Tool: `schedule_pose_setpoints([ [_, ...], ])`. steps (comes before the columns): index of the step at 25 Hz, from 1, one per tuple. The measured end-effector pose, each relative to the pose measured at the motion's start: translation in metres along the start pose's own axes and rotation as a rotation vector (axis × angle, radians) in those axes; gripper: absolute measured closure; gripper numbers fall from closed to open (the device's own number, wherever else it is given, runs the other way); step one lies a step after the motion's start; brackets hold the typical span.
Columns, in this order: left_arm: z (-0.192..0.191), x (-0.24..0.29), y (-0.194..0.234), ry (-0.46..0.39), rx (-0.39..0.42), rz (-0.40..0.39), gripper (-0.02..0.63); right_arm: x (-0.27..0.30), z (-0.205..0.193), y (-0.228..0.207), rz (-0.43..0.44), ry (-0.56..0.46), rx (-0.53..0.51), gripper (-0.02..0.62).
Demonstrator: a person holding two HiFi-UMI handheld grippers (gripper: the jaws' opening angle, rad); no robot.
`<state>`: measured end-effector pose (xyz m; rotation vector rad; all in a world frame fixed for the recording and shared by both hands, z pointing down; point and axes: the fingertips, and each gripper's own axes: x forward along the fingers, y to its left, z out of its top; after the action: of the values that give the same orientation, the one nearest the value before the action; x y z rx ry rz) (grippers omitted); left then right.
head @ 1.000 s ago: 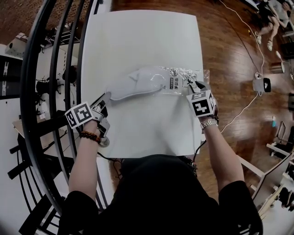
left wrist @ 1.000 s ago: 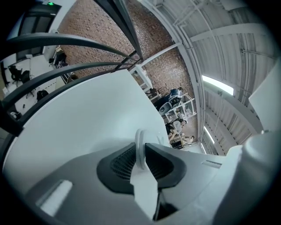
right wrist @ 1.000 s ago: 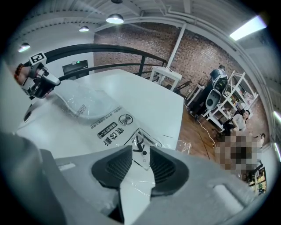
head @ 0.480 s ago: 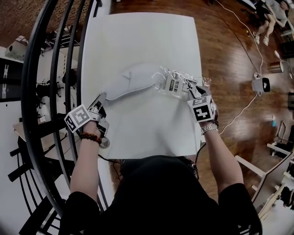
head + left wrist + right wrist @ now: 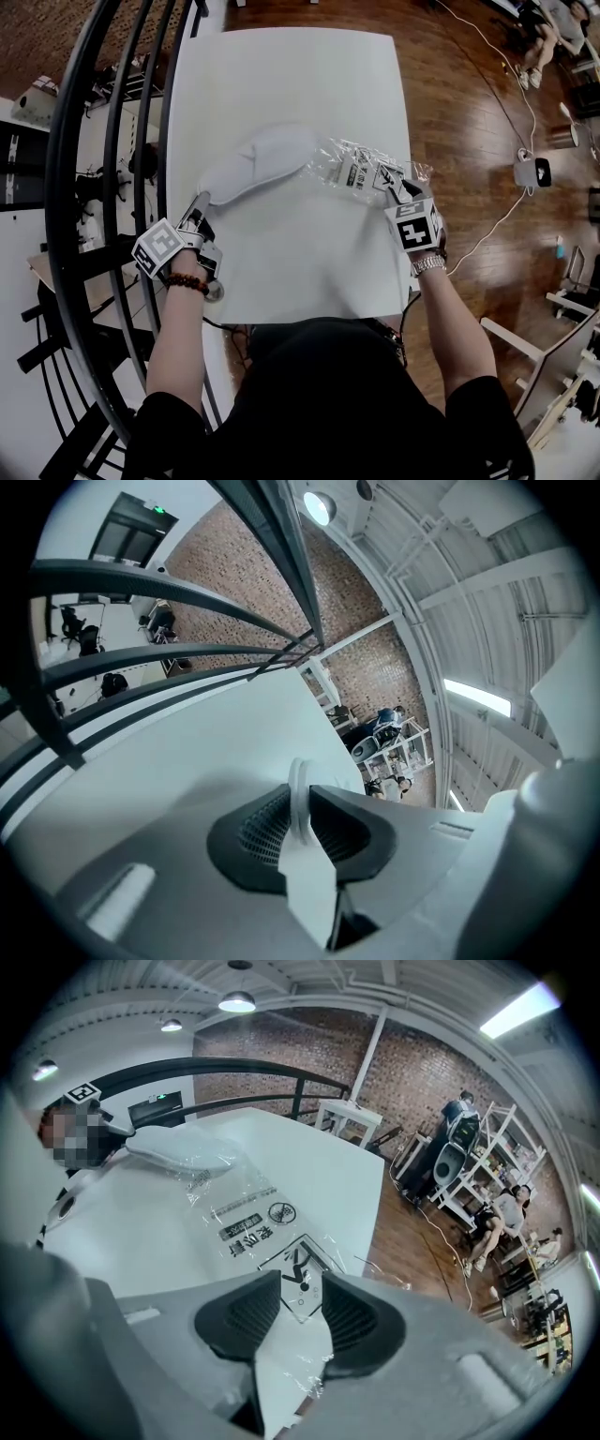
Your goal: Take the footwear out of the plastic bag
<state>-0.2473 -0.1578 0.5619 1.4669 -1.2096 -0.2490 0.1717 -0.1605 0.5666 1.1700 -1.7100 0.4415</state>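
One slipper [image 5: 258, 161] is seen near the table's [image 5: 291, 75] left edge, its rim pinched by the left gripper [image 5: 201, 204]. One plastic bag [image 5: 364, 169] is laid by the right edge, between the right gripper's [image 5: 401, 186] spread jaws.

White slipper [image 5: 258, 161] lying flat; clear printed plastic bag [image 5: 370, 171] crumpled just beside

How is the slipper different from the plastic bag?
The slipper is white and puffy; the plastic bag is clear, crinkly and printed. The left gripper pinches the slipper; the plastic bag lies between the parted jaws of the right gripper. Both are over the white table.
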Motion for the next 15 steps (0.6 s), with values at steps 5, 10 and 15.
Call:
schedule_pose_setpoints([
  [5,0.004,-0.009,0.006,-0.047,-0.029,0.009,0.523,-0.004,-0.007,0.0,-0.004,0.003,0.012,0.472],
  [10,0.009,-0.014,0.009,-0.094,-0.042,0.017,0.523,-0.005,-0.006,0.001,-0.001,0.004,0.018,0.472],
  [15,0.017,-0.023,0.015,-0.138,-0.064,0.024,0.523,-0.006,-0.01,0.0,-0.004,0.014,0.031,0.472],
])
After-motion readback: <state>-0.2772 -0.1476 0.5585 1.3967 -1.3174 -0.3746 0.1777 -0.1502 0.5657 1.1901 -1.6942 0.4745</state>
